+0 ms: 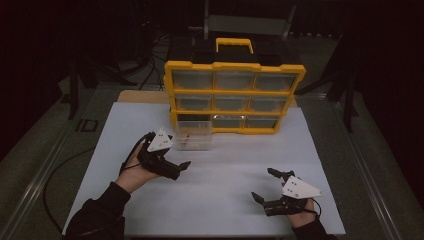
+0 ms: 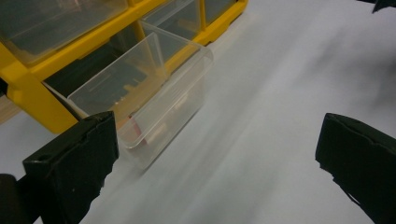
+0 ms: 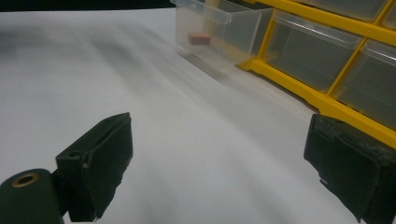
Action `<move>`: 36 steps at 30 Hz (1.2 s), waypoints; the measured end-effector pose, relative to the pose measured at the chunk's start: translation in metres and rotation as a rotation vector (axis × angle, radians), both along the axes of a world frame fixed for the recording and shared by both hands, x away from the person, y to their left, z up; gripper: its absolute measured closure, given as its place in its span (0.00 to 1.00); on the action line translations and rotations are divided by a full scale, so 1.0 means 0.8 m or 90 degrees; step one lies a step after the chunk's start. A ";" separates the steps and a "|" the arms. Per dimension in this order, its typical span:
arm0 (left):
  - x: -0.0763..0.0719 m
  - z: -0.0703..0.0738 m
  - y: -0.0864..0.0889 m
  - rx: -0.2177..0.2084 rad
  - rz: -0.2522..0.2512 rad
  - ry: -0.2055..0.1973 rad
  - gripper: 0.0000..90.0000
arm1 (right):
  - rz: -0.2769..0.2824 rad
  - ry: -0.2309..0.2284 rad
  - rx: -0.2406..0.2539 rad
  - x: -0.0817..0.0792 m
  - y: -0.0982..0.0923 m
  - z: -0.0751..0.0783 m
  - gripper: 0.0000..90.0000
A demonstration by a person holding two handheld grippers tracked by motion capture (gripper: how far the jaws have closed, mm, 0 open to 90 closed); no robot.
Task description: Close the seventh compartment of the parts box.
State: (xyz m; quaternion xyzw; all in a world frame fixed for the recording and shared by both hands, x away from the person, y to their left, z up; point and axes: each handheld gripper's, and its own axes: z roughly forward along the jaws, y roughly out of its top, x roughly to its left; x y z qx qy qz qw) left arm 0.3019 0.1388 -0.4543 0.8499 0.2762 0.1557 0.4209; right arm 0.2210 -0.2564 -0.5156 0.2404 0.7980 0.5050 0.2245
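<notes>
A yellow drawer cabinet (image 1: 234, 65) with clear drawers stands at the back of the white board. Its bottom-left drawer (image 1: 194, 136) is pulled out onto the board, and a small red piece (image 1: 187, 135) lies inside. My left gripper (image 1: 182, 169) is open, just left of and in front of that drawer, holding nothing. The left gripper view has the drawer (image 2: 154, 93) close ahead between the wide jaws. My right gripper (image 1: 263, 184) is open and empty near the front right. In its view the drawer (image 3: 219, 28) and red piece (image 3: 200, 38) sit far ahead.
The white board (image 1: 215, 200) lies on a wooden table with dark floor around it. A yellow carry handle (image 1: 234, 44) tops the cabinet. Cables trail from both grippers. The other drawers (image 3: 317, 56) look pushed in.
</notes>
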 end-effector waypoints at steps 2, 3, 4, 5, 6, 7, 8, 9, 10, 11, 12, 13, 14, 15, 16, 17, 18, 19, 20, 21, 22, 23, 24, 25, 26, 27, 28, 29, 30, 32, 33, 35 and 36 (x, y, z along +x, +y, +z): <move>0.000 -0.003 -0.005 0.005 -0.001 0.002 0.00 | -0.001 -0.001 0.000 0.000 0.000 0.000 0.09; 0.000 -0.005 -0.007 0.005 -0.006 0.005 0.00 | 0.000 -0.001 0.001 0.000 -0.001 0.000 0.09; 0.000 -0.006 -0.008 0.005 -0.007 0.010 0.00 | -0.001 0.000 0.001 0.000 -0.001 0.000 0.09; 0.001 -0.008 -0.010 0.007 -0.005 0.011 0.00 | -0.001 -0.001 0.001 0.000 -0.001 0.000 0.09; 0.001 -0.010 -0.011 0.003 -0.009 0.017 0.00 | -0.002 -0.001 0.001 0.000 0.000 0.000 0.09; 0.001 -0.012 -0.012 0.003 -0.007 0.018 0.00 | -0.001 -0.001 0.000 0.000 0.000 0.000 0.09; 0.001 -0.013 -0.014 0.003 -0.004 0.019 0.00 | -0.001 -0.001 0.000 0.000 0.000 0.000 0.09; 0.001 -0.015 -0.015 -0.001 -0.007 0.023 0.00 | 0.000 -0.001 0.000 0.000 -0.001 0.000 0.09; 0.002 -0.017 -0.016 -0.003 -0.006 0.025 0.00 | 0.000 -0.002 0.000 0.000 -0.001 0.000 0.09; 0.002 -0.019 -0.017 -0.003 -0.003 0.026 0.00 | -0.001 -0.001 0.001 0.000 -0.001 0.000 0.09; 0.002 -0.020 -0.018 -0.007 -0.002 0.028 0.01 | -0.002 -0.001 0.001 0.000 0.000 0.000 0.09; 0.002 -0.022 -0.019 -0.006 0.001 0.031 0.02 | -0.002 -0.001 0.001 0.000 0.000 0.000 0.09; 0.002 -0.024 -0.021 -0.007 0.001 0.032 0.02 | -0.001 -0.001 0.000 0.000 0.000 0.000 0.09; 0.003 -0.026 -0.023 -0.008 0.000 0.036 0.02 | 0.000 -0.002 0.000 0.000 0.000 0.000 0.09; 0.003 -0.027 -0.025 -0.006 0.005 0.037 0.02 | 0.000 -0.001 0.001 0.000 0.000 0.000 0.09; 0.003 -0.029 -0.026 -0.007 0.005 0.041 0.02 | 0.000 -0.001 0.002 0.001 0.000 0.000 0.09; 0.004 -0.030 -0.028 -0.006 0.005 0.042 0.02 | 0.000 -0.002 0.001 0.001 0.000 0.000 0.09; 0.004 -0.032 -0.030 -0.003 0.011 0.041 0.02 | 0.000 -0.001 0.001 0.000 0.000 0.000 0.09; 0.005 -0.033 -0.031 -0.002 0.011 0.045 0.02 | 0.000 -0.001 0.000 0.000 0.000 0.000 0.09; 0.006 -0.035 -0.032 -0.001 0.011 0.048 0.02 | -0.001 -0.001 0.000 0.000 0.000 0.000 0.09; 0.007 -0.036 -0.033 0.001 0.015 0.049 0.02 | 0.000 -0.002 0.001 0.000 0.000 0.000 0.09; 0.007 -0.038 -0.034 0.001 0.016 0.052 0.02 | -0.001 -0.002 0.001 0.001 0.000 0.000 0.09; 0.008 -0.039 -0.036 -0.001 0.017 0.054 0.02 | 0.000 -0.002 0.002 0.001 0.000 0.000 0.09; 0.008 -0.040 -0.037 0.002 0.018 0.056 0.02 | 0.001 -0.004 0.001 0.001 0.000 -0.001 0.09; 0.009 -0.042 -0.038 0.001 0.017 0.061 0.02 | 0.002 -0.004 0.000 0.001 0.000 -0.001 0.09; 0.009 -0.044 -0.040 0.003 0.018 0.064 0.02 | 0.001 -0.004 0.000 0.001 0.000 -0.001 0.09; 0.009 -0.047 -0.042 0.007 0.021 0.065 0.02 | 0.001 -0.004 0.000 0.001 0.000 0.000 0.09; 0.009 -0.049 -0.043 0.008 0.018 0.071 0.02 | 0.000 -0.001 0.001 0.000 0.000 0.000 0.09; 0.008 -0.052 -0.045 0.013 0.018 0.071 0.02 | 0.000 -0.002 0.000 0.000 0.000 0.000 0.09; 0.008 -0.057 -0.047 0.013 0.015 0.080 0.02 | -0.002 -0.001 0.001 0.000 0.000 0.000 0.09; 0.008 -0.059 -0.048 0.016 0.018 0.080 0.02 | -0.001 -0.001 0.001 0.000 0.000 0.000 0.09; 0.009 -0.064 -0.049 0.014 0.018 0.085 0.04 | 0.001 -0.003 -0.001 0.001 0.000 0.000 0.09; 0.009 -0.065 -0.050 0.016 0.023 0.085 0.04 | 0.001 -0.001 -0.001 0.000 0.000 0.000 0.09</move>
